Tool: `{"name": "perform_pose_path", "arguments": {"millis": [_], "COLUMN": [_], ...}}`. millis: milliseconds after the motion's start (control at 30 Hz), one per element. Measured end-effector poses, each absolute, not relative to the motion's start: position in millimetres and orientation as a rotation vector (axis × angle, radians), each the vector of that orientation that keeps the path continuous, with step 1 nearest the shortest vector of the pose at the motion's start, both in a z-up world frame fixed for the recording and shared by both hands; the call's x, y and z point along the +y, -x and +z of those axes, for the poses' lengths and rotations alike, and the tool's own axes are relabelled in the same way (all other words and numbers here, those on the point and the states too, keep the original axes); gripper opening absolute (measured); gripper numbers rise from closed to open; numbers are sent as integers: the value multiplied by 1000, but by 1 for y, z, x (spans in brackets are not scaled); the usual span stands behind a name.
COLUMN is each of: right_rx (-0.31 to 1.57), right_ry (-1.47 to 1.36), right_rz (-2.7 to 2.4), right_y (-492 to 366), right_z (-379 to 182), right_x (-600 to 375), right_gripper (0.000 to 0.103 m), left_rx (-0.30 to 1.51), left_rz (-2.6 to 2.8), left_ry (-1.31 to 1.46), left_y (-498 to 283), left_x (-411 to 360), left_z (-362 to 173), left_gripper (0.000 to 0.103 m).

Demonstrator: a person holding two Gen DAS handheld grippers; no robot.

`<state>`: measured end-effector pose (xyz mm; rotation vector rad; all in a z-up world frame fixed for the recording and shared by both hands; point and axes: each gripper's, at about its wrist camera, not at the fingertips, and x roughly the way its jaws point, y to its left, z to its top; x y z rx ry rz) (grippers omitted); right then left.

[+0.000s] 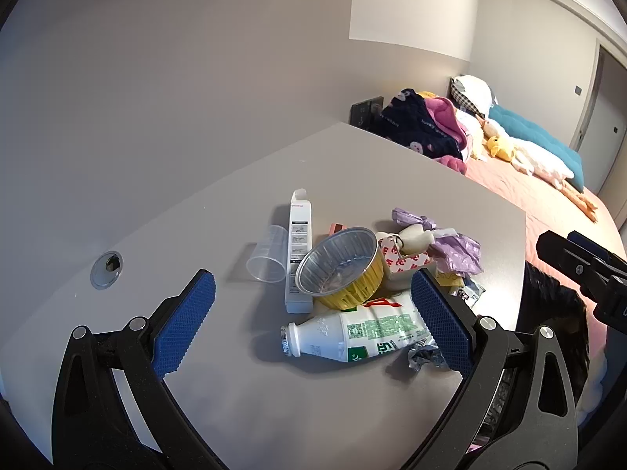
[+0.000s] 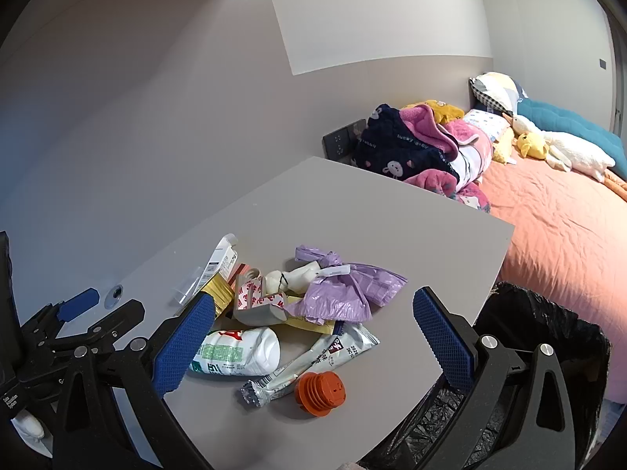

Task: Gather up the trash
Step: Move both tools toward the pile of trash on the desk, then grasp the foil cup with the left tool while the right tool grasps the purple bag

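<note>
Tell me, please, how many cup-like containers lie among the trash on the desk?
2: a clear plastic cup on its side at the pile's left edge, and a foil baking cup tilted beside the white carton. More may hide underneath.

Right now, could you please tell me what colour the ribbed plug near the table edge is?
Orange; the ribbed plug shows best in the right wrist view.

Trash pile (image 2: 298, 313) crowds table (image 2: 392, 235) centre; far half bare.
</note>
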<state>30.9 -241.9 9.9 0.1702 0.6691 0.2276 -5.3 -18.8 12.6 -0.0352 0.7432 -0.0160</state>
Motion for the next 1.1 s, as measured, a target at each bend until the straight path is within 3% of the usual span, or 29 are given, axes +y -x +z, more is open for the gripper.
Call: {"name": "perform_pose_path", "arguments": {"millis": [1100], "right_rx": [730], "right_ry": [-181], "right_rz": [221], "right_y": [-46], "right_z": [-8], "right_x": [-248], "right_gripper": [101], "left_rx": [729], "left_rz": [-117], "left_ry": [-29], "left_y": [-7], "left_x": [-34], "left_z": [0], "left_gripper": [96]}}
